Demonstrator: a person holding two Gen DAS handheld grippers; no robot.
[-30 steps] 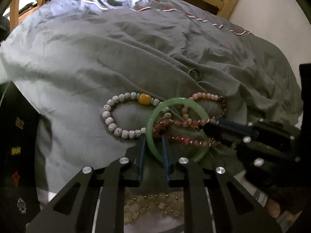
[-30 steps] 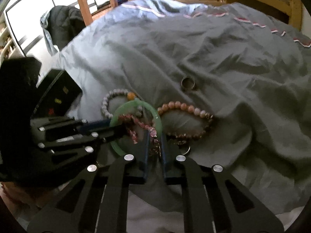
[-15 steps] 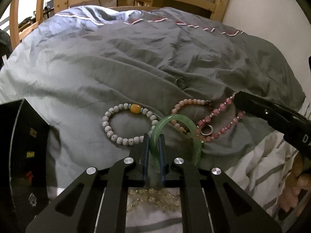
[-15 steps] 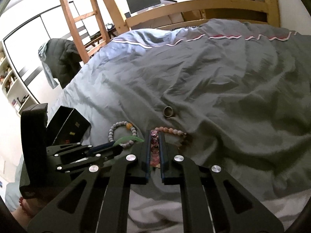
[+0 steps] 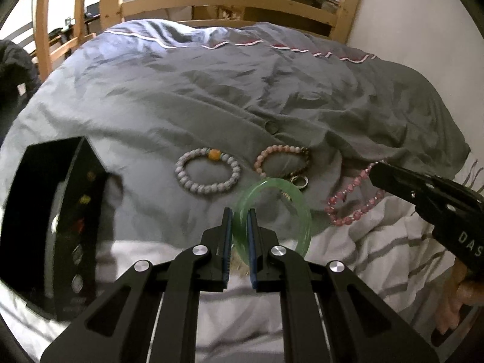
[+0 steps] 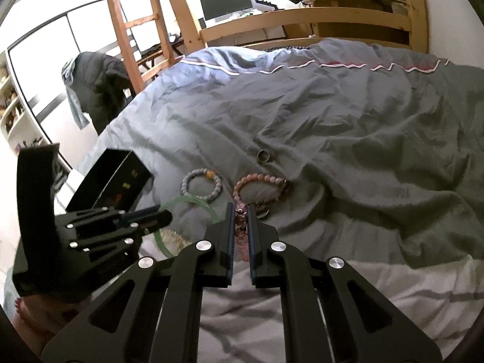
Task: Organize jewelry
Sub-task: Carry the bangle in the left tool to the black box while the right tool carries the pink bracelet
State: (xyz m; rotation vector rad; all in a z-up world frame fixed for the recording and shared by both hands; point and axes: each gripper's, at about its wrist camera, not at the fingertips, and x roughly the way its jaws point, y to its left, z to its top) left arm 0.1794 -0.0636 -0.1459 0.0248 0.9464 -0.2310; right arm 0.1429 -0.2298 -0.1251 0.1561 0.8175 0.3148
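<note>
My left gripper is shut on a green jade bangle and holds it above the bed. My right gripper is shut on a pink bead bracelet, which hangs from it in the left wrist view. On the grey duvet lie a white bead bracelet with an orange bead, a peach bead bracelet and a metal ring. A black jewelry box stands open at the left.
A small ring lies by the peach bracelet. A pale bead strand lies on the white striped sheet at the bed's near edge. A wooden bed frame and ladder stand behind.
Both grippers have lifted and drawn back from the pile. The green bangle and the pink bracelet, tangled together a second ago, are now apart, each held in its own gripper.
</note>
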